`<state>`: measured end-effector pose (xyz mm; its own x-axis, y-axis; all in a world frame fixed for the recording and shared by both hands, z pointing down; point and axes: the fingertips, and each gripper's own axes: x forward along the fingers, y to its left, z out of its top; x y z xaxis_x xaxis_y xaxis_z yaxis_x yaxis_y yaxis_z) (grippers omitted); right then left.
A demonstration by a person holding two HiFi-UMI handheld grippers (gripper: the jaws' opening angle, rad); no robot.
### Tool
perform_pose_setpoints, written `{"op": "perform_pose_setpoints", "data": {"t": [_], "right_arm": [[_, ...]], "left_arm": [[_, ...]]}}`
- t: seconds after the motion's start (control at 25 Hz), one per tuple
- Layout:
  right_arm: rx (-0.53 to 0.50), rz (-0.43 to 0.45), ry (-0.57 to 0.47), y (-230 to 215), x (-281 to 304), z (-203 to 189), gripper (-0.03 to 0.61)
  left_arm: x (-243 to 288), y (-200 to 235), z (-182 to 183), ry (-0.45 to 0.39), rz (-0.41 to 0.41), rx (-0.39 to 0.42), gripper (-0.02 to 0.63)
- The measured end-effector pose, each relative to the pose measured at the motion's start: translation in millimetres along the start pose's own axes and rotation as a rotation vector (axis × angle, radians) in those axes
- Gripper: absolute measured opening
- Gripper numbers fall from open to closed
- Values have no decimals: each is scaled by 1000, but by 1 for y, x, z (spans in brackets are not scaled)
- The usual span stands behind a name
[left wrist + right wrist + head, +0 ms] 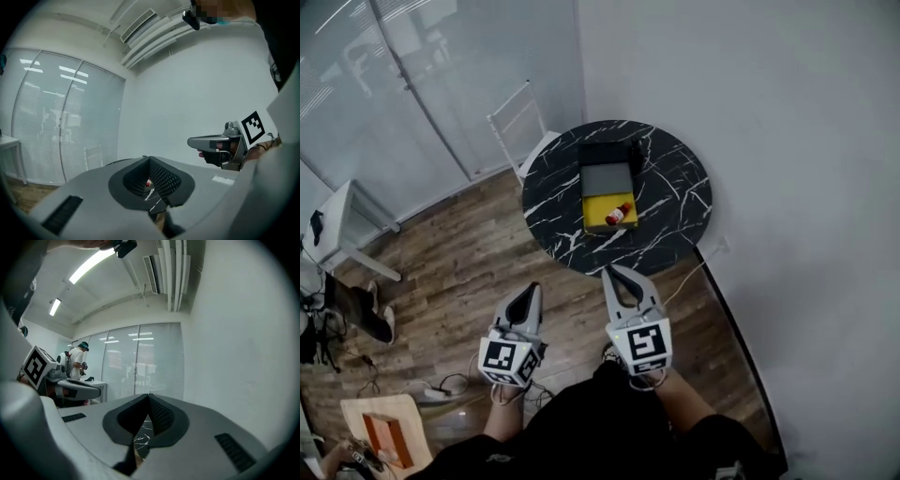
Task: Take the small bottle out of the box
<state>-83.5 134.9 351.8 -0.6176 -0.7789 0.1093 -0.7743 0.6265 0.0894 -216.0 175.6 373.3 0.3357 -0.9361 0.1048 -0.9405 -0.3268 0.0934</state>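
A small bottle (618, 215) with a red body and white cap lies in the yellow part of an open box (609, 194) on a round black marble table (675, 202). The box's grey middle and black lid lie farther back. Both grippers hang well short of the table, over the wooden floor. My left gripper (531, 290) is shut and holds nothing. My right gripper (610, 271) is shut too, its tips near the table's front edge. Through the left gripper's jaws I glimpse the red bottle (148, 183).
A white chair (523, 131) stands behind the table's left side by a glass partition (412, 84). A plain wall (769, 112) runs along the right. A white desk (342, 230) and cables lie at the left. A person (77, 363) stands far off.
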Motion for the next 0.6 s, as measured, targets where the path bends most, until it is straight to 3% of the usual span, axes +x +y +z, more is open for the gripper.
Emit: {"op": "perform_pose_setpoints", "data": {"t": [0.6], "right_arm": [[6, -59, 117, -61, 74, -38, -5]], "left_arm": [[114, 28, -29, 178, -152, 18, -2]]}}
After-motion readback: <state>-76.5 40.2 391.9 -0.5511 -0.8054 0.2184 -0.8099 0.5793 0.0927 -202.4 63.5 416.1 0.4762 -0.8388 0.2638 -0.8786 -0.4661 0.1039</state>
